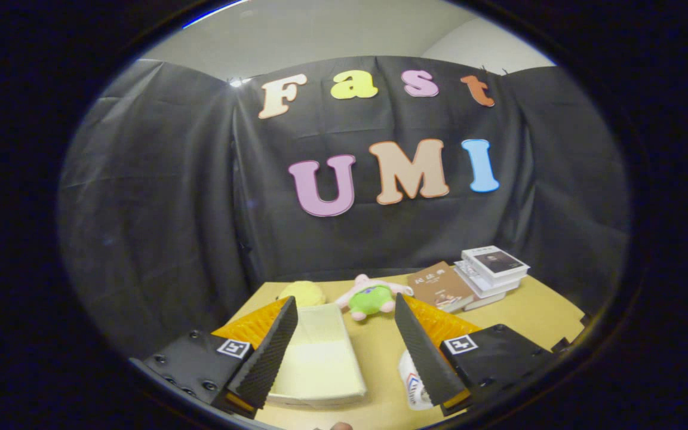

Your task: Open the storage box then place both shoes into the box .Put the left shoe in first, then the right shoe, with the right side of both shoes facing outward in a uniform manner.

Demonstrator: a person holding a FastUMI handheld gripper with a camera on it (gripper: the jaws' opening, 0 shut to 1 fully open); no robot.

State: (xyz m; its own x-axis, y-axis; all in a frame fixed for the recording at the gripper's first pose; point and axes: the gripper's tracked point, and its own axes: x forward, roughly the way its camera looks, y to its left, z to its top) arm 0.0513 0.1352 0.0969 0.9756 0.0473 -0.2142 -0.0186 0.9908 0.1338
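My gripper [345, 300] hovers above the tan table [535, 310], open, with nothing between its fingers. Below the gap, close to the left finger [269, 352], lies a pale cream storage box [320, 358], long side pointing away from me. I cannot tell whether its lid is on. A white shoe [411, 382] with a red and blue mark peeks out from under the right finger [424, 352], and most of it is hidden.
Beyond the fingertips lie a green and pink plush toy [371, 298] and a yellow plush [302, 292]. A brown book [439, 286] and a stack of white books [490, 272] sit at the back right. Black cloth walls close the booth behind the table.
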